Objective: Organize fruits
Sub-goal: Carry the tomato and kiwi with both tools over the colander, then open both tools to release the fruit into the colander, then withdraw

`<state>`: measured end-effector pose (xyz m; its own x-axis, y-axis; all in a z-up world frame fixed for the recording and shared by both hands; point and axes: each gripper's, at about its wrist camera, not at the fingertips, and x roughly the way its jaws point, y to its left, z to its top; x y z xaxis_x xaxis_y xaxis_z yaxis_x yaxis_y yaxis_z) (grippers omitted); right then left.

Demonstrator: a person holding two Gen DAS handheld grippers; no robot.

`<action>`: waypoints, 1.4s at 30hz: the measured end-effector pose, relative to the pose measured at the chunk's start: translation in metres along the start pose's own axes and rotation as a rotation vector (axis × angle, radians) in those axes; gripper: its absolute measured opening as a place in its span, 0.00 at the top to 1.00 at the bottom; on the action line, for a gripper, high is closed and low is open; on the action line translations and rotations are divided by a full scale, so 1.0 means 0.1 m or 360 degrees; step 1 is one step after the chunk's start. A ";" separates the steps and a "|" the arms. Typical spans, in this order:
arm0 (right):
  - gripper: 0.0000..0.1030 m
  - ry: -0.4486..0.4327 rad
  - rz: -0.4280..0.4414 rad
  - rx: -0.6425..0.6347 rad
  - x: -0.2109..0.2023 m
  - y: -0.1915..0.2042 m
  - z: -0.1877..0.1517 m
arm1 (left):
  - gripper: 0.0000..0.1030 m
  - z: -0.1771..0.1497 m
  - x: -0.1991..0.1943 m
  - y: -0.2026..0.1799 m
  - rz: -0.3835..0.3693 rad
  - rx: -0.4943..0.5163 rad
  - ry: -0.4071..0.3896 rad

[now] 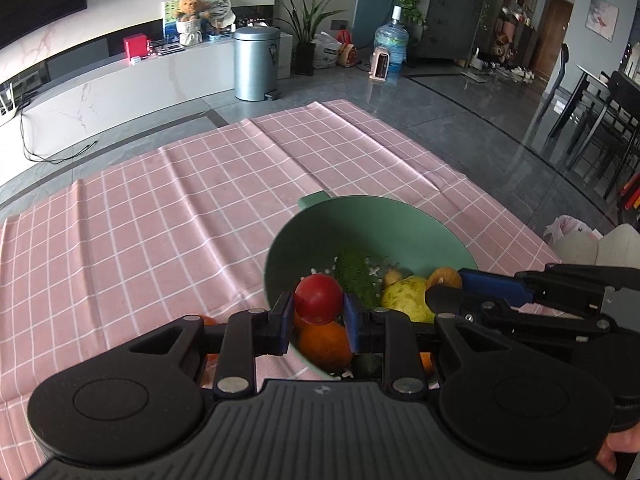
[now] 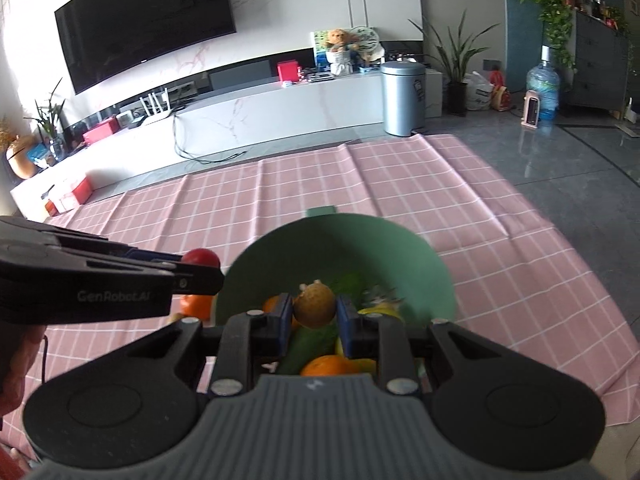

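Here, at lower centre, the left tool (image 1: 318,312) grips a red tomato (image 1: 319,298) over the green bowl (image 1: 420,220) of fruit; the right tool (image 2: 314,314) clamps a brown kiwi (image 2: 314,305) above the pink checked cloth (image 1: 160,208).

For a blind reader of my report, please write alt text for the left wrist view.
The left gripper is shut on a red fruit above a green colander of mixed fruit on a pink checked cloth. The right gripper reaches in from the right, its hold unclear here.
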<state>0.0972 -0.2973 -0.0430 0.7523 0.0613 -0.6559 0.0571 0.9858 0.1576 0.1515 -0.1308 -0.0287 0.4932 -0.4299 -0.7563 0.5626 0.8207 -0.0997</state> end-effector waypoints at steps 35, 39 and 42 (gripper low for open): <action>0.81 0.0290 0.0006 -0.0190 0.93 -0.22 0.12 | 0.71 0.10 0.92 0.01 0.0052 0.0099 0.0236; 0.81 0.0293 0.0004 -0.0192 0.94 -0.22 0.13 | 0.71 0.09 0.92 0.02 0.0043 0.0105 0.0234; 0.80 0.0295 -0.0004 -0.0196 0.94 -0.22 0.13 | 0.67 0.10 0.91 0.03 0.0046 0.0104 0.0234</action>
<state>0.1749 -0.3149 -0.0983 0.6181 0.0751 -0.7825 -0.0301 0.9970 0.0719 0.2039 -0.1712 -0.0913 0.4101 -0.3430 -0.8451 0.5938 0.8037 -0.0381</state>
